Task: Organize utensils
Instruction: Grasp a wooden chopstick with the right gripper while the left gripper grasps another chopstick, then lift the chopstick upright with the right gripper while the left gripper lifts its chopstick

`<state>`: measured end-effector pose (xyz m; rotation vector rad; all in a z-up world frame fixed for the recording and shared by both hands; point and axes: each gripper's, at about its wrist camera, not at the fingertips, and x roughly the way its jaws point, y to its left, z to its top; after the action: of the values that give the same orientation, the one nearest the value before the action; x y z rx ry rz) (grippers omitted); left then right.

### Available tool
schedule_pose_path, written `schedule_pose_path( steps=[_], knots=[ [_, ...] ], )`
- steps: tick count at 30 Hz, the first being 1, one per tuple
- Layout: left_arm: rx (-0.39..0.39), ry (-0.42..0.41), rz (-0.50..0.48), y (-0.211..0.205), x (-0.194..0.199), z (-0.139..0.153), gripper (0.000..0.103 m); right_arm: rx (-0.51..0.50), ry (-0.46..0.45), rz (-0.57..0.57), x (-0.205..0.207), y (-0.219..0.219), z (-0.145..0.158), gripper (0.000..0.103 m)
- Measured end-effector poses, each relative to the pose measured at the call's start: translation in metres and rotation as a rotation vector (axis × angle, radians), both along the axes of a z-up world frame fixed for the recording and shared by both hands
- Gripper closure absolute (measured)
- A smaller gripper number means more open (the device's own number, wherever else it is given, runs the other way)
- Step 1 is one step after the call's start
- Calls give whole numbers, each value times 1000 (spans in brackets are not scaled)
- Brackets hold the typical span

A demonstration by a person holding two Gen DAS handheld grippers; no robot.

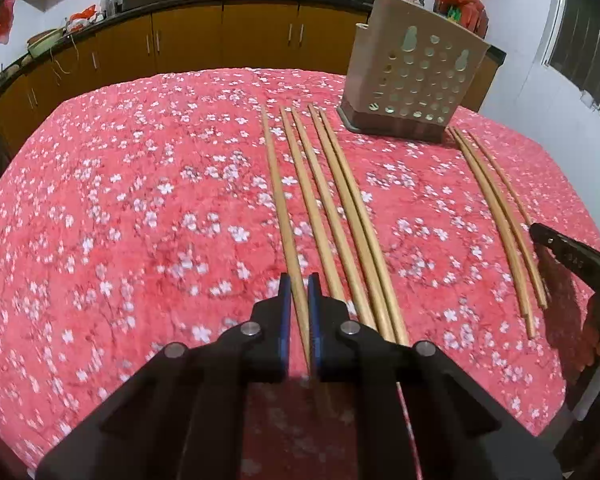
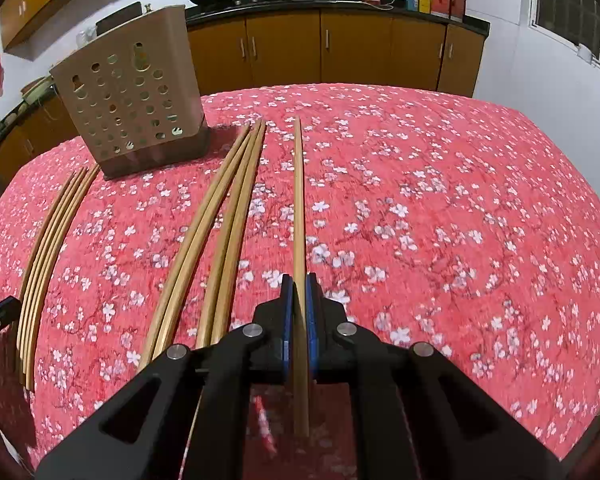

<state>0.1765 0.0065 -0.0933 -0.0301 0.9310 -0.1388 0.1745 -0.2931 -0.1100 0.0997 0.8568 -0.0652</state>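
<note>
Several wooden chopsticks lie in rows on a red floral tablecloth (image 1: 120, 220). A beige perforated utensil holder (image 1: 414, 76) stands at the far side; it also shows in the right wrist view (image 2: 134, 100). My left gripper (image 1: 299, 284) is shut on the leftmost chopstick (image 1: 278, 196) of its row, near its thick end. My right gripper (image 2: 299, 284) is shut on a single chopstick (image 2: 298, 200) at the right of its rows. A group of chopsticks (image 1: 496, 216) lies right of the holder in the left view; another group (image 2: 48, 248) lies at the left in the right view.
Brown kitchen cabinets (image 1: 188, 40) with a black counter, woks and bottles run behind the table. The tablecloth (image 2: 460, 220) stretches right of my right gripper. A dark part of the other gripper (image 1: 572, 260) shows at the left view's right edge.
</note>
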Motion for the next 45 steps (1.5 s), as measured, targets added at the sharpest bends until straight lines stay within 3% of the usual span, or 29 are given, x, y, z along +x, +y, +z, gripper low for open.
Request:
schedule_pose_path(
  steps=[6, 10, 21, 32, 41, 45],
  knots=[
    [79, -9, 44, 16, 39, 0, 95, 25, -9, -22, 19, -12, -2, 96],
    [67, -28, 55, 31, 56, -1, 95, 67, -21, -34, 28, -21, -3, 96],
    [5, -38, 32, 38, 39, 2, 93, 64, -20, -8, 14, -20, -4, 95],
    [17, -42, 24, 33, 24, 2, 89, 67, -18, -9, 11, -20, -4, 95],
    [33, -42, 23, 35, 30, -1, 95, 71, -22, -3, 12, -21, -3, 96],
    [49, -50, 25, 35, 37, 7, 95, 85, -79, 3, 5, -22, 15, 96]
  ],
)
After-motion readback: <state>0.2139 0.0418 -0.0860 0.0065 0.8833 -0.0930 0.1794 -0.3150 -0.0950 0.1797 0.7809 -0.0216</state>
